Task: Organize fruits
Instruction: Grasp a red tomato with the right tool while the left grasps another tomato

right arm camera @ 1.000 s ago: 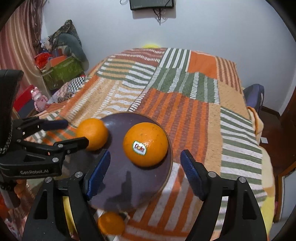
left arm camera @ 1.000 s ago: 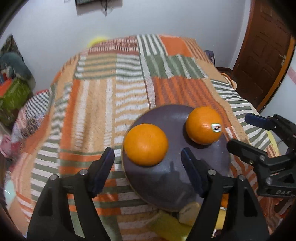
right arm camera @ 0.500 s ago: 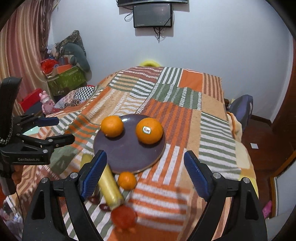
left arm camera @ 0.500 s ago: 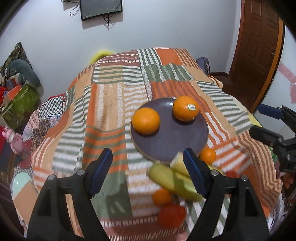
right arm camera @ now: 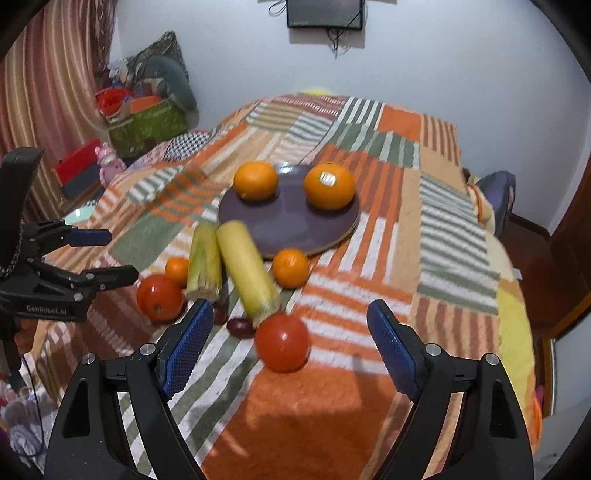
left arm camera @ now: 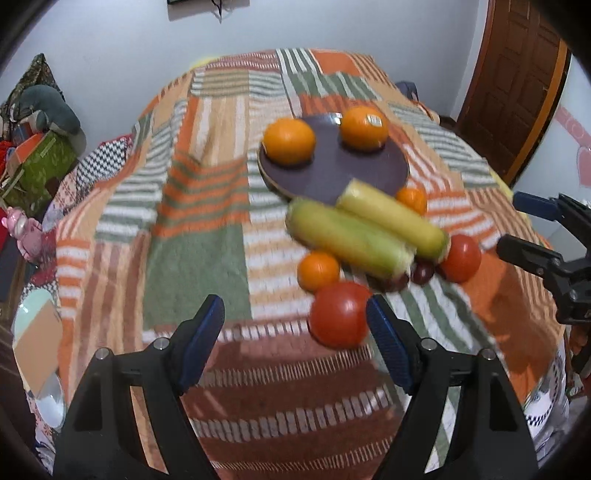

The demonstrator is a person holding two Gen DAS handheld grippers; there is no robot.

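Observation:
A dark round plate [left arm camera: 354,177] [right arm camera: 291,225] on the striped bedspread holds two large oranges [left arm camera: 290,140] [right arm camera: 328,186], one with a sticker. In front of it lie two corn cobs [left arm camera: 347,238] [right arm camera: 245,269], two small oranges [left arm camera: 318,270] [right arm camera: 290,267], two red tomatoes [left arm camera: 340,314] [right arm camera: 282,347] and dark small fruits [right arm camera: 240,326]. My left gripper [left arm camera: 295,339] is open and empty, near the closest tomato. My right gripper [right arm camera: 288,349] is open and empty, above the other tomato.
The patchwork bedspread [left arm camera: 199,206] covers the whole bed. A green box with clutter [right arm camera: 147,125] and a pink toy [right arm camera: 107,162] sit at the left. A wooden door [left arm camera: 517,85] stands at the right. A screen [right arm camera: 325,13] hangs on the far wall.
Both grippers have pulled back and up from the plate. The corn cobs, small oranges and tomatoes in front of the plate have come into view.

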